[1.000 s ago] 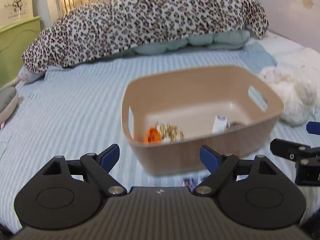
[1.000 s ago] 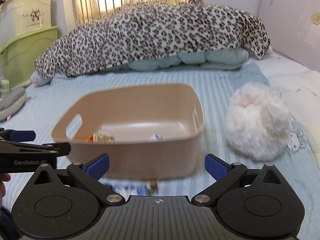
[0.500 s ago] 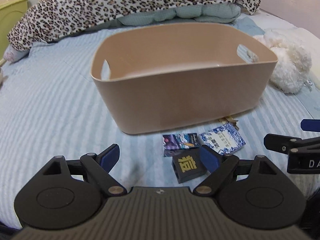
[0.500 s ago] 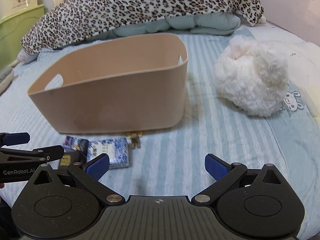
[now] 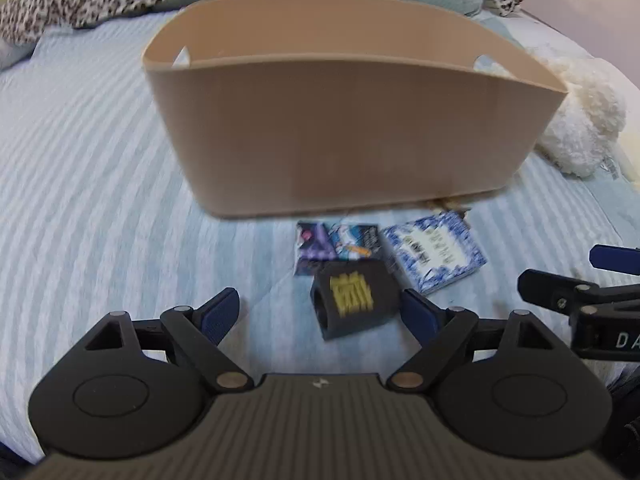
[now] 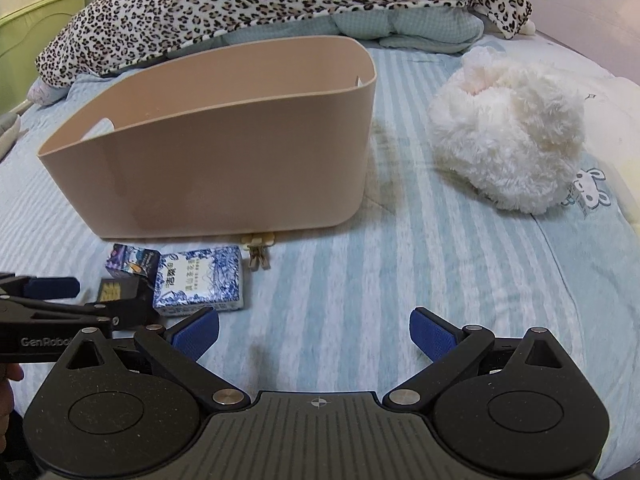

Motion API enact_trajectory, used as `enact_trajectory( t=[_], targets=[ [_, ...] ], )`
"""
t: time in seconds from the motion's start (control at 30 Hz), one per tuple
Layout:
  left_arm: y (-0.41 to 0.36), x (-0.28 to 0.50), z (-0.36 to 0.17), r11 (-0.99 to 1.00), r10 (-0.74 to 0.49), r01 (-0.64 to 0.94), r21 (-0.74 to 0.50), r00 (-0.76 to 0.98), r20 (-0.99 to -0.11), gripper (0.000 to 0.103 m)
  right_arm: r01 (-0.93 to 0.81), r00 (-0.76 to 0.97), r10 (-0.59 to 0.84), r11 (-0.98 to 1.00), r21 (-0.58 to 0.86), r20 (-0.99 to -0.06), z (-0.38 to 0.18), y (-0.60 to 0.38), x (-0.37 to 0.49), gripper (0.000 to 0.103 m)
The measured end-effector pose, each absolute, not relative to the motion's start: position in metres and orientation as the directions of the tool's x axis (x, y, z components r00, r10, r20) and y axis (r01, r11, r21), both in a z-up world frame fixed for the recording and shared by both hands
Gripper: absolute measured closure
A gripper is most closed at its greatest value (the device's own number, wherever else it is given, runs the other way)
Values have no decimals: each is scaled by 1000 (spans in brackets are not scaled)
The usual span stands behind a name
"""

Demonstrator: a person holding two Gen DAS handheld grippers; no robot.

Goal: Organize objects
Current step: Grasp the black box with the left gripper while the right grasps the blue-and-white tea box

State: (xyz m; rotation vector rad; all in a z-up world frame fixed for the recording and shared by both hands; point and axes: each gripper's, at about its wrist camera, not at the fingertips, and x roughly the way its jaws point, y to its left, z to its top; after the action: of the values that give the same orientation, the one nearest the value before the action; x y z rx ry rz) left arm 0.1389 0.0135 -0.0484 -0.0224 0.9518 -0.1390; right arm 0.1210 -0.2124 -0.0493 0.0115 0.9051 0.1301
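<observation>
The left gripper (image 5: 320, 312) is hanging wide apart and empty, now dropped low and close over the black cube (image 5: 354, 298) lying on the bed (image 5: 80, 200). The right gripper (image 6: 314, 330), equally spread, is hovering over bare sheet. Beyond the cube, two small packets are lying before the beige bin (image 5: 340, 120), whose inside has slipped out of sight; a pickup looks imminent.

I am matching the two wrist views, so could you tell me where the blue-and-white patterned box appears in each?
Left wrist: blue-and-white patterned box lies right of centre, right of the black cube.
Right wrist: it sits lower left, left of the small clip.
Shared landmark: the beige basket stands just behind it in both.
</observation>
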Motion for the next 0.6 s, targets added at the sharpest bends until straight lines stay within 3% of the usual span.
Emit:
enact_trajectory(
  t=[0.2, 0.6],
  targets=[
    [28, 140, -53, 996, -84, 73, -51, 577, -812, 15, -133, 605, 129, 989, 60, -786, -53, -204, 122, 0],
    [62, 148, -46, 994, -100, 25, -105, 582, -807, 15, -225, 550, 208, 970, 97, -809, -69, -166, 134, 0]
  ],
)
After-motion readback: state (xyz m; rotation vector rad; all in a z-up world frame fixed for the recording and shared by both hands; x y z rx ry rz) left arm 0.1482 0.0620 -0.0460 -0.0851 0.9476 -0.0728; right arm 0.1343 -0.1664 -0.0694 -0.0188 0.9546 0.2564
